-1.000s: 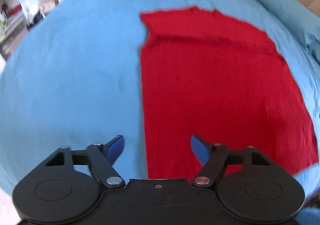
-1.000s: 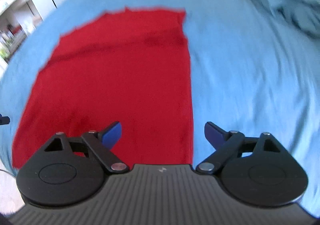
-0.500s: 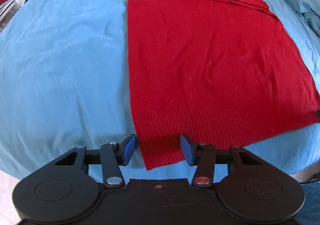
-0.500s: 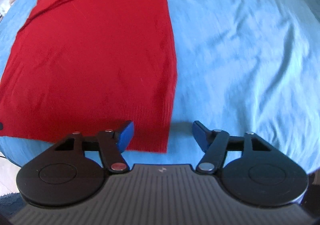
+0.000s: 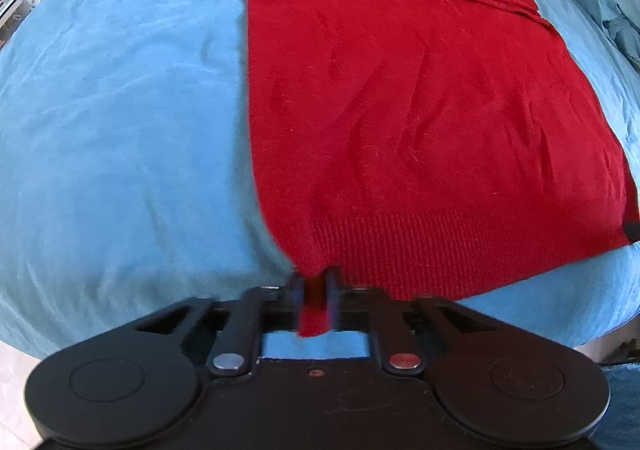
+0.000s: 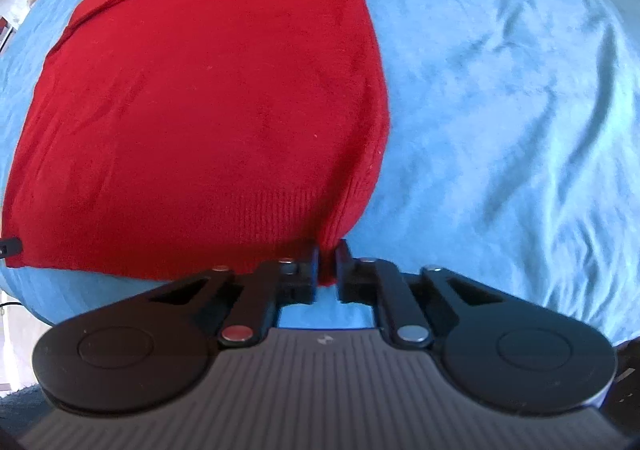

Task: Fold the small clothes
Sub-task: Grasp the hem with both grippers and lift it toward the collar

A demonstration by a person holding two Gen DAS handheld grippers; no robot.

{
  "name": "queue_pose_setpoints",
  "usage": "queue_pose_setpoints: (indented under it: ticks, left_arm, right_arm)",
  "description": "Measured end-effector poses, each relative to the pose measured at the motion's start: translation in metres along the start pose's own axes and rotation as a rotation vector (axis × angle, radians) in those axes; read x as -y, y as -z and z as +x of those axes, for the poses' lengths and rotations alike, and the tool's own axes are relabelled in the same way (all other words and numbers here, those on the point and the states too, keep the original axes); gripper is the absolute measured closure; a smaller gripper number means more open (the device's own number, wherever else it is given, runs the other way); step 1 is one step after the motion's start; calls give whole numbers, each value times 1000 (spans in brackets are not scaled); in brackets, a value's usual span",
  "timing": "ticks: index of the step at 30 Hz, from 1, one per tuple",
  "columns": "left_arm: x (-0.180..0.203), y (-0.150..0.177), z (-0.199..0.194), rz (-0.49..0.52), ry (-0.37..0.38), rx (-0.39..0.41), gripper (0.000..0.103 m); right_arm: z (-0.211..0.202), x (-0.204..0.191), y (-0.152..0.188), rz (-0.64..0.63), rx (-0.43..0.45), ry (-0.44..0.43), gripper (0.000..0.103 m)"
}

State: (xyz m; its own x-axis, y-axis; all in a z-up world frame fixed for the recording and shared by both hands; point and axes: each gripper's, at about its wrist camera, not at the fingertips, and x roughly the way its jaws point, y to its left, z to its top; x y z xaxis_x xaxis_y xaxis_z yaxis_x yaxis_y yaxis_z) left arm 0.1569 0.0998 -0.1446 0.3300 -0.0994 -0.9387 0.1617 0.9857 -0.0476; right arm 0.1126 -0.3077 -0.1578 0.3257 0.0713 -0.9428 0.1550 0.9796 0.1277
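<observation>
— Moved since a second back? Both grippers lower and closer to the near hem, cloth now filling more of each view; jaws just been closing, with knit caught between them.

— And the biggest thing?

— Bed (image 5: 120, 110), covered in a blue sheet, lightly creased, filling both views.

— Then?

— Red sweater (image 5: 420, 122), spread flat on the sheet, ribbed hem nearest, folded layers stacked along the far edge. Slightly rucked in the left wrist view, smoother in the right wrist view (image 6: 208, 98).

— Grip on the left?

— Left gripper (image 5: 315, 290) clenched on the near left corner of the hem, fingers (image 5: 297, 292) pinching a small tuck of red knit, corner pulled up off the sheet.

— Right side?

— Right gripper (image 6: 329, 264) likewise clamped on the near right corner, fingers (image 6: 310, 270) pressed against a narrow fold of ribbing.

— Anything smaller?

— Dark tip at the opposite hem corner in each view, too small to make out.
</observation>
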Motion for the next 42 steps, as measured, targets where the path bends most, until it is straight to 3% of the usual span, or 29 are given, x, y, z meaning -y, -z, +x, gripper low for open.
queue_pose_setpoints:
  ticks: [6,11,17,21,25,29,32,37,42]
  left_arm:
    - [2,-14,-30,-23,-13,11,97]
    - [1,-57,-86,-86,15,71,97]
    - [2,-141,-148,-122,9,269,97]
    - [6,-200,-151,-99,7,400,97]
    - [10,-266,-119,-88,-5,514,97]
    - [3,-323,-62,-102,-19,559,97]
    - [-4,-357,-2,-140,-46,544,97]
    - [-22,-392,92,-238,-74,453,97]
    - [-37,-409,132,-326,-71,409,96]
  right_arm:
    - [-33,3,-13,22,16,-19,81]
    - [-87,2,-49,44,77,-99,81]
    - [-148,-8,-123,103,249,-206,82]
    - [-155,-7,-189,150,372,-276,82]
    - [-130,-12,-263,170,440,-316,82]
    - [-82,-15,-331,201,476,-321,82]
    - [-30,-13,-372,232,482,-309,82]
    - [73,-6,-415,252,441,-265,82]
    - [120,-6,-427,225,422,-234,81]
